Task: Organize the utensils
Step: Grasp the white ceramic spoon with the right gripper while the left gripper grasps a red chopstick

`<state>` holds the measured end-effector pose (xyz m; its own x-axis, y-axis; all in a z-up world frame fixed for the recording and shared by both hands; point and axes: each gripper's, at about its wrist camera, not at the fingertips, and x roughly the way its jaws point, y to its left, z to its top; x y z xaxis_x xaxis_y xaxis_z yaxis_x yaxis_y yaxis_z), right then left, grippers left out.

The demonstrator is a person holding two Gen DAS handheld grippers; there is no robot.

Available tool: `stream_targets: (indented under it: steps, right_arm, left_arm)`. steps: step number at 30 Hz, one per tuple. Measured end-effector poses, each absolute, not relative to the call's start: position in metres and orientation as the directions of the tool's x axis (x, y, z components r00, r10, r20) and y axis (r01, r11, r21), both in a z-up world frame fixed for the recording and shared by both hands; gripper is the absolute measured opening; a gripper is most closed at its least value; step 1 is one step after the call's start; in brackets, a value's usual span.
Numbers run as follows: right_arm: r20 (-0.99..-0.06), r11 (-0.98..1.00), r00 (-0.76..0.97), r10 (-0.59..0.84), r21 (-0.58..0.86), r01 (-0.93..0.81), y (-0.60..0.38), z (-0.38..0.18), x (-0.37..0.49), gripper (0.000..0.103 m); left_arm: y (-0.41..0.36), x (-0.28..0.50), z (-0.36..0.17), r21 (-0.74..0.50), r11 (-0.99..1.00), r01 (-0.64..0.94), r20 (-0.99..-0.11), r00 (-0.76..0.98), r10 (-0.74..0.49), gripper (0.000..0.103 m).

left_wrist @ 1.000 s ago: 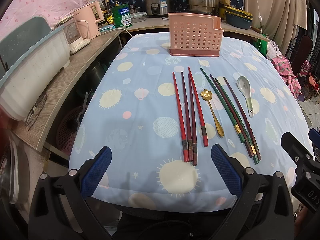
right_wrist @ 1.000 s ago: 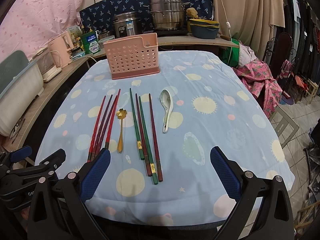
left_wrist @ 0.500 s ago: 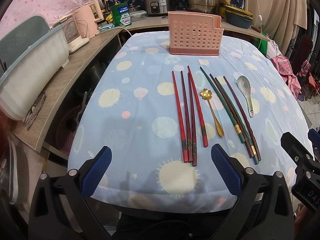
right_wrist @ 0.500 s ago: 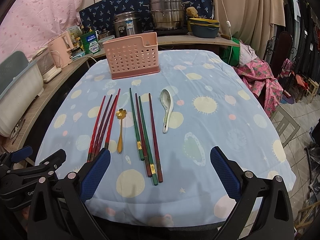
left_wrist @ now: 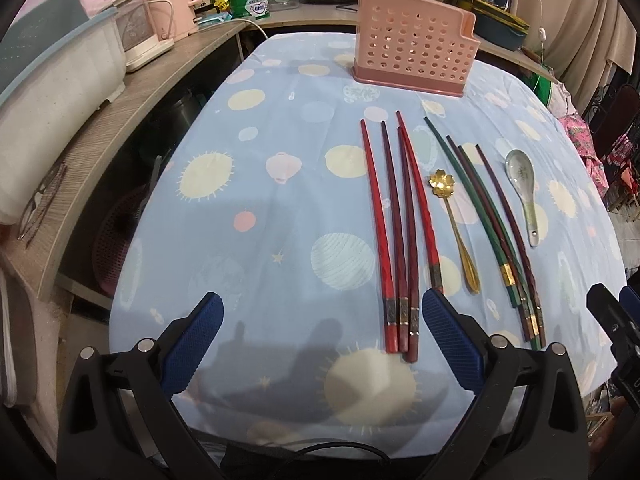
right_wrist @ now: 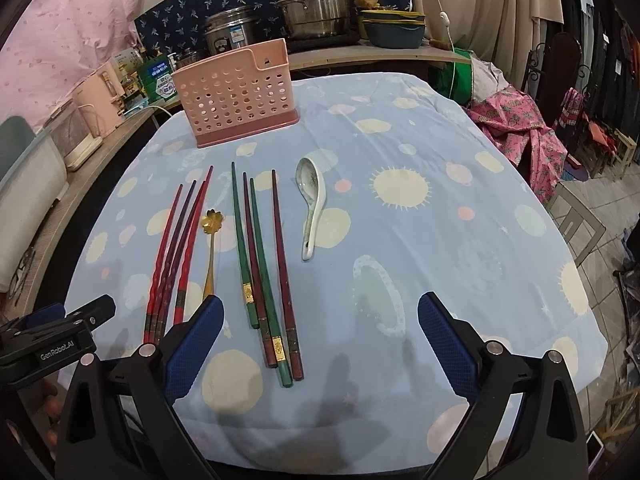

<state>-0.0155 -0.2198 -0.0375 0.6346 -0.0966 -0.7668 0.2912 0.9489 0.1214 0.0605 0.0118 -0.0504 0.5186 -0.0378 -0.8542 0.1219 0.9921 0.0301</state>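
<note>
A pink perforated utensil holder [left_wrist: 414, 58] [right_wrist: 236, 100] stands at the far side of the table. Several red chopsticks [left_wrist: 394, 232] [right_wrist: 176, 248], a gold flower spoon [left_wrist: 454, 224] [right_wrist: 211, 248], several green and dark red chopsticks [left_wrist: 492, 224] [right_wrist: 260, 256] and a white ceramic spoon [left_wrist: 524, 192] [right_wrist: 312, 204] lie in a row on the blue cloth. My left gripper [left_wrist: 320, 340] is open and empty above the near edge, left of the red chopsticks' ends. My right gripper [right_wrist: 318, 344] is open and empty over the green chopsticks' ends.
A wooden counter [left_wrist: 120, 120] with a white bin, pink kettle and boxes runs along the left. Steel pots [right_wrist: 316, 8] and bowls stand behind the table. Pink cloth and chairs [right_wrist: 516, 120] are on the right.
Both grippers have moved forward and lower toward the table; the utensils look nearer. Nothing on the table has moved.
</note>
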Motion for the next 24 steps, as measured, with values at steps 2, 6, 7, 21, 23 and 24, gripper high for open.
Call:
stream_targets:
  steps: [2, 6, 7, 21, 23, 24]
  right_arm:
    - [-0.771, 0.948, 0.629, -0.100, 0.118, 0.294, -0.221, -0.040, -0.010, 0.094]
    - [-0.777, 0.948, 0.621, -0.098, 0.117, 0.296, -0.226, -0.045, -0.002, 0.093]
    - [-0.779, 0.948, 0.620, -0.098, 0.116, 0.296, -0.226, -0.046, 0.000, 0.092]
    - [-0.795, 0.950, 0.601, -0.081, 0.120, 0.288, -0.228, -0.058, 0.033, 0.075]
    - [-0.797, 0.950, 0.598, -0.081, 0.119, 0.287, -0.229, -0.061, 0.039, 0.073]
    - [-0.797, 0.951, 0.598, -0.081, 0.118, 0.287, -0.229, -0.062, 0.043, 0.070]
  left_arm:
    - [0.011, 0.067, -0.056, 0.029, 0.992, 0.124, -0.860, 0.509, -0.038, 0.095]
    - [0.007, 0.077, -0.068, 0.042, 0.990, 0.136, -0.866, 0.499, -0.032, 0.092]
    - [0.007, 0.079, -0.070, 0.044, 0.990, 0.137, -0.869, 0.493, -0.030, 0.091]
    - [0.009, 0.091, -0.088, 0.009, 0.987, 0.161, -0.894, 0.444, -0.064, 0.079]
    - [0.009, 0.089, -0.089, 0.000, 0.986, 0.169, -0.896, 0.437, -0.075, 0.079]
    - [0.008, 0.088, -0.091, -0.003, 0.985, 0.174, -0.900, 0.428, -0.078, 0.078]
